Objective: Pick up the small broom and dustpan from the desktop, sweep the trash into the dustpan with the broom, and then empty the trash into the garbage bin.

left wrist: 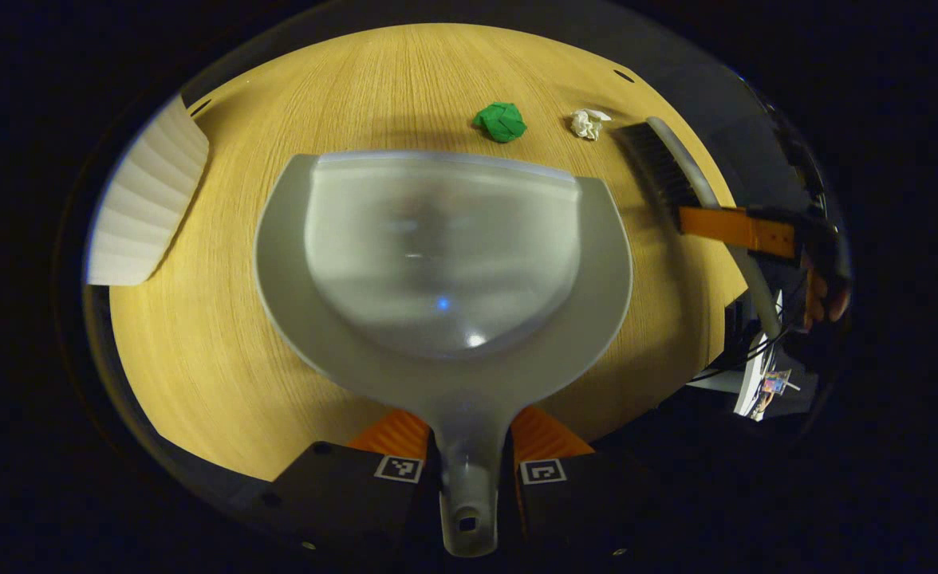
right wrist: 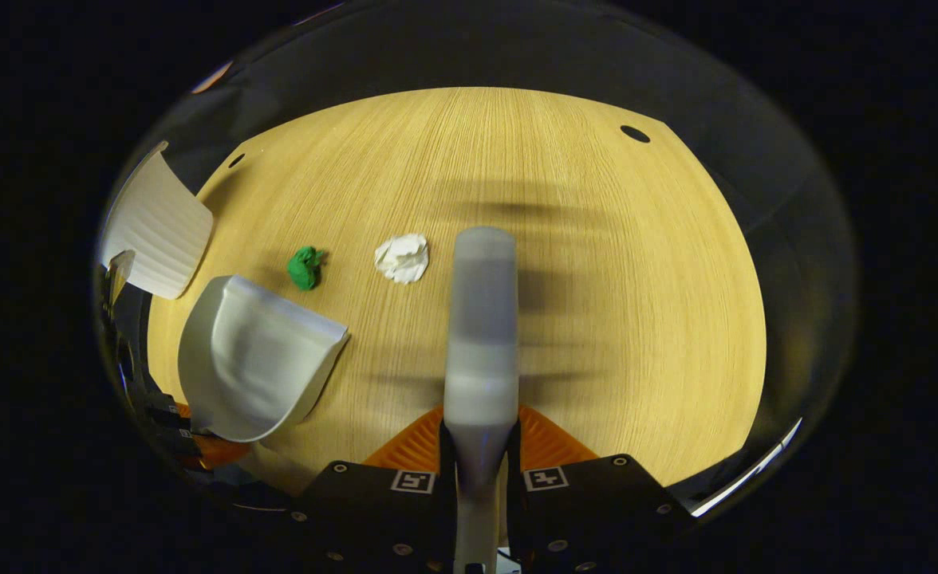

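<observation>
While two scraps of trash, one green wad point(left wrist: 500, 122) and one white wad point(left wrist: 589, 123), are seen lying near each other on the tabletop point(left wrist: 198, 359), one dustpan point(left wrist: 443, 263) is gripped by its handle in the left tool point(left wrist: 469, 470), held level before them. One broom point(right wrist: 481, 335) is clamped by the right tool point(right wrist: 478, 478), pointing forward just beside the white wad. One white ribbed bin point(right wrist: 158, 227) is seen at the tabletop's far left edge.

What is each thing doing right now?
dustpan: empty, handle gripped by left gripper
broom: gripped by right gripper, over the table
green paper ball: crumpled, loose on table
white paper ball: crumpled, loose beside the bristles
white bin: at the table's edge
</observation>
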The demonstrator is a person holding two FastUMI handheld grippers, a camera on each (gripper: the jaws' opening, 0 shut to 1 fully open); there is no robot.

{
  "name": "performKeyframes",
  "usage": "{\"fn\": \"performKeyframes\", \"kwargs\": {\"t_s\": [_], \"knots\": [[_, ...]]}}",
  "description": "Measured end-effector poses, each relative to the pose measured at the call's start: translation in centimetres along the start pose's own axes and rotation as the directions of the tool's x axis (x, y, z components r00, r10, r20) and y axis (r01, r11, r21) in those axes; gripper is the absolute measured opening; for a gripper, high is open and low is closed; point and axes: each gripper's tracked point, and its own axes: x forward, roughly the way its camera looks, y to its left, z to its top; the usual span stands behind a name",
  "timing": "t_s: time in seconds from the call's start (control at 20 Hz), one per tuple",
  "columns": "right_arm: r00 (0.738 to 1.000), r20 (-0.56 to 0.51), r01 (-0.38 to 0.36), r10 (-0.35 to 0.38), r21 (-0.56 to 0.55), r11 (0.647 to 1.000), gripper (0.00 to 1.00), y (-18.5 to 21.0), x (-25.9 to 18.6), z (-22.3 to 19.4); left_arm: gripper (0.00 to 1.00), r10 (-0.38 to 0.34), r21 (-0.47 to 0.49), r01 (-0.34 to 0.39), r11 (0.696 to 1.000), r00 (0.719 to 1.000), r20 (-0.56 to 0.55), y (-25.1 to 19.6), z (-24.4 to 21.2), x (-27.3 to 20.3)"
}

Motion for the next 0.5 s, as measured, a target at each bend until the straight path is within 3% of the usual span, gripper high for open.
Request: {"fn": "performKeyframes", "kwargs": {"t_s": [0.05,0.1,0.15,0.5], "knots": [[1.0,-0.005,-0.008,0.008,-0.017,1.0,0.25,-0.1,0.4,1.2,0.3,0.001,0.021,-0.001,1.0,1.0,-0.004,0.0,0.4,-0.2],[1.0,-0.002,-0.013,0.013,-0.041,0.999,0.34,-0.3,0.8,2.6,0.3,0.006,0.05,-0.006,0.999,1.0,-0.008,-0.2,0.8,-0.3],[1.0,-0.004,-0.017,0.016,-0.077,0.997,0.25,-0.2,1.4,3.8,0.3,0.012,0.079,-0.011,0.997,1.0,-0.013,-0.3,1.2,-0.5],[0.997,-0.006,-0.071,0.074,-0.328,0.942,0.24,1.1,4.2,10.3,0.3,0.006,0.214,0.006,0.977,0.998,-0.055,0.8,4.0,-2.0]]}}
